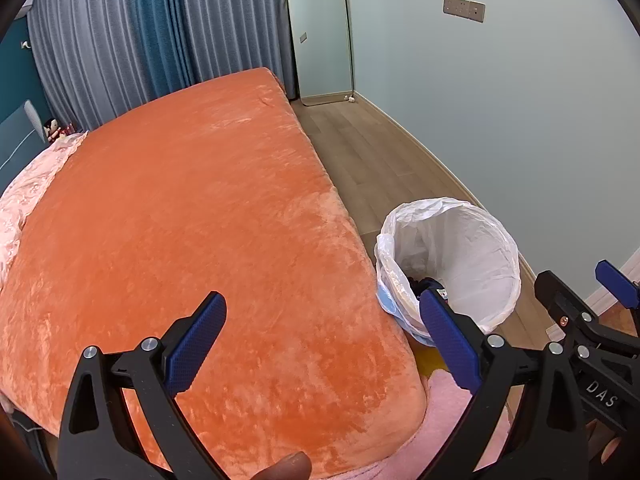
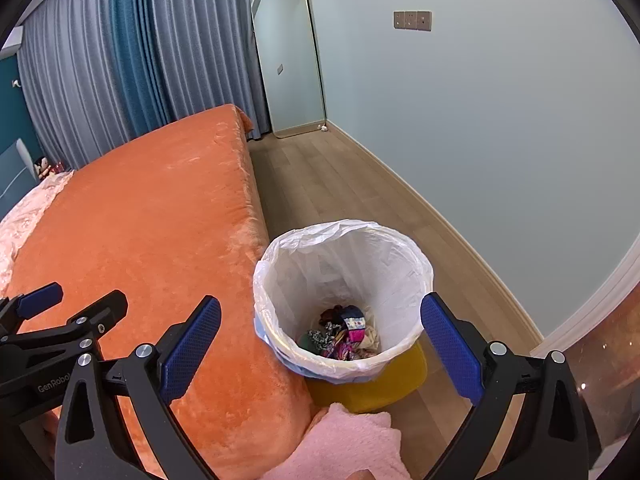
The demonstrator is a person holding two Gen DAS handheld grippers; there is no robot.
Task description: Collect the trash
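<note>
A yellow bin with a white plastic liner (image 2: 400, 264) stands on the floor at the corner of the orange bed (image 2: 152, 216); it also shows in the left wrist view (image 1: 472, 252). Colourful crumpled trash (image 2: 346, 334) lies at its bottom. My right gripper (image 2: 320, 340) is open and empty, above and in front of the bin's mouth. My left gripper (image 1: 322, 340) is open and empty over the bed's near corner (image 1: 200, 208), left of the bin. Each gripper shows at the edge of the other's view.
A pink cloth (image 2: 344, 444) lies at the bed's foot next to the bin. A wood floor strip (image 2: 332, 184) runs between bed and pale wall. A mirror (image 2: 288, 60) leans in the far corner by grey-blue curtains (image 2: 120, 60). Pink bedding (image 1: 28, 196) lies far left.
</note>
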